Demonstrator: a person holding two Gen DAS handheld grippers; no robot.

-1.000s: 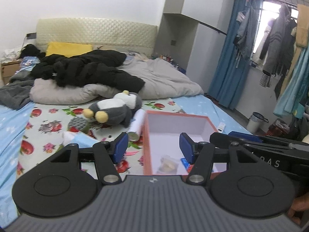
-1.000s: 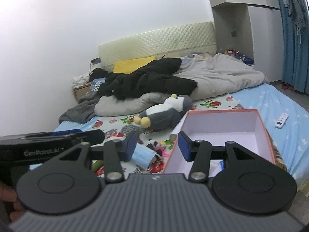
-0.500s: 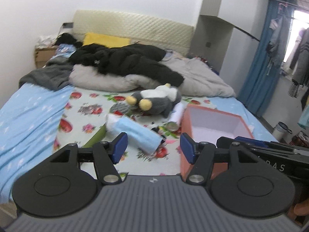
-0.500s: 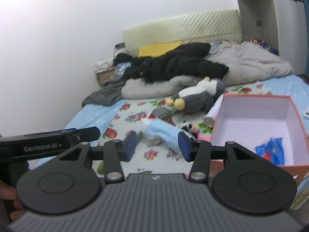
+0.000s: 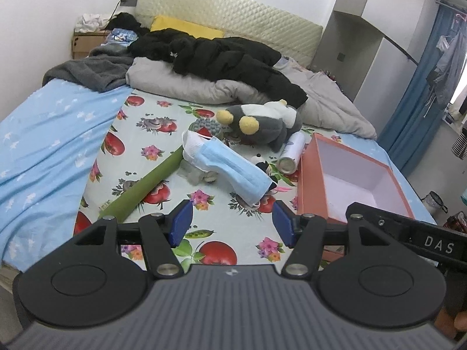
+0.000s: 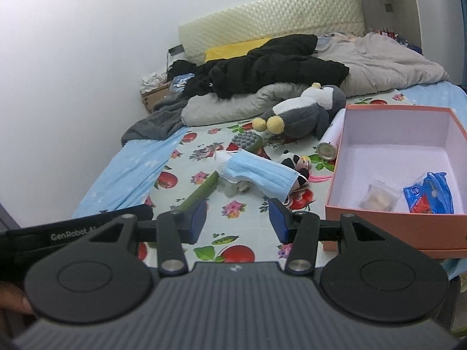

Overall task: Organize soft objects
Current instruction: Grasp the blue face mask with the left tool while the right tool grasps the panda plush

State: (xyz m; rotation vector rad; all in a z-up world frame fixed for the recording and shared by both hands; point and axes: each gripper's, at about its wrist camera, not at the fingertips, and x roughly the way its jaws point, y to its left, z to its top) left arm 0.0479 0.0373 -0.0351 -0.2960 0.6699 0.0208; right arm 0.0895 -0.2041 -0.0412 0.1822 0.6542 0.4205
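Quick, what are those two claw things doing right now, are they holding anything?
Left gripper: open, holding nothing, above the flowered sheet.
Right gripper: open, holding nothing, just short of the blue face mask.

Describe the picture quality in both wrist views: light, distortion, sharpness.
Left wrist view: soft even daylight, brightest at the window; fisheye bends the headboard; face mask sharp. Right wrist view: white wall washed out with darker corners; box edges bowed; plush penguin slightly soft.
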